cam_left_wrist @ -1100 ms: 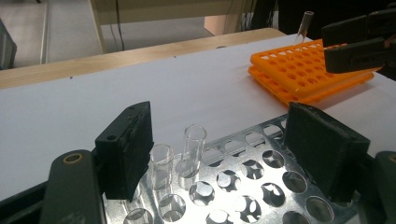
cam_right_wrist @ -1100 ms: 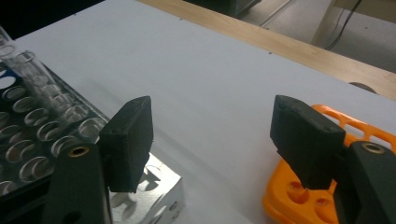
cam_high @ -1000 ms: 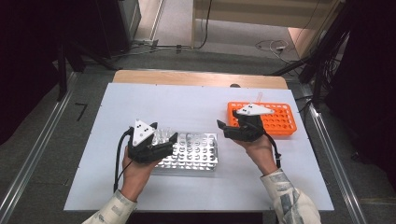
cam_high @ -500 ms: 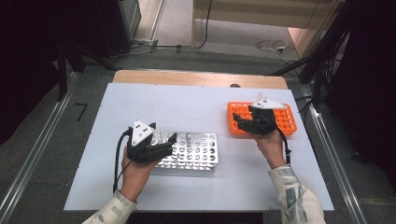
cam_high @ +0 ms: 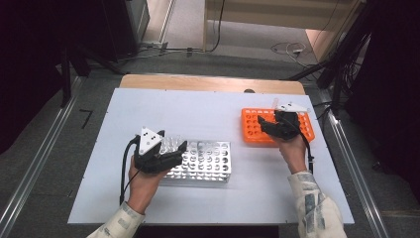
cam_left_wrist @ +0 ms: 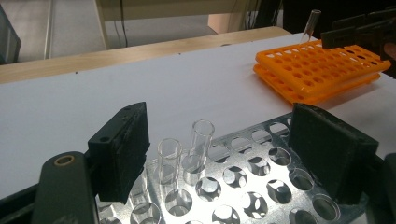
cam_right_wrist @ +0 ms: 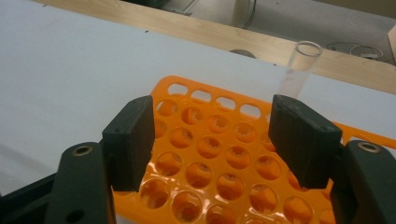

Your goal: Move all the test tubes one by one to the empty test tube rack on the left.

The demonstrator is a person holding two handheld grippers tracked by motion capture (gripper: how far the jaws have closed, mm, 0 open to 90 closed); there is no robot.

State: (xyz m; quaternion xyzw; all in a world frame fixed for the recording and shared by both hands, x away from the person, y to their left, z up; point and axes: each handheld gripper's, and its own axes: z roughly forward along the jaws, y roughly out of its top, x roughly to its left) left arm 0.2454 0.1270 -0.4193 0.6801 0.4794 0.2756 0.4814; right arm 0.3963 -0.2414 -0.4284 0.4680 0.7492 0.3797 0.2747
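The right tool (cam_right_wrist: pixel 212 140), jaws apart and empty, is hovering over the orange rack (cam_right_wrist: pixel 205 149). It is possibly nearing the leaning glass tube (cam_right_wrist: pixel 299 67) and risks toppling it. The left tool (cam_left_wrist: pixel 233 154) is standing apart around tubes (cam_left_wrist: pixel 198 144) in the metal rack (cam_left_wrist: pixel 261 186).

Left gripper (cam_high: pixel 171 151) over metal rack (cam_high: pixel 208 161); right gripper (cam_high: pixel 267 126) over orange rack (cam_high: pixel 252 131).

Grey floor (cam_high: pixel 44 148), dark furniture (cam_high: pixel 119 25), cables (cam_high: pixel 287 48) behind table.

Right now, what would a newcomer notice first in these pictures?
The bright orange tube rack at the table's right, with one clear tube standing at its far corner, just beyond the open right gripper. Next, the shiny metal rack at the left, where the open left gripper hovers around two upright glass tubes.
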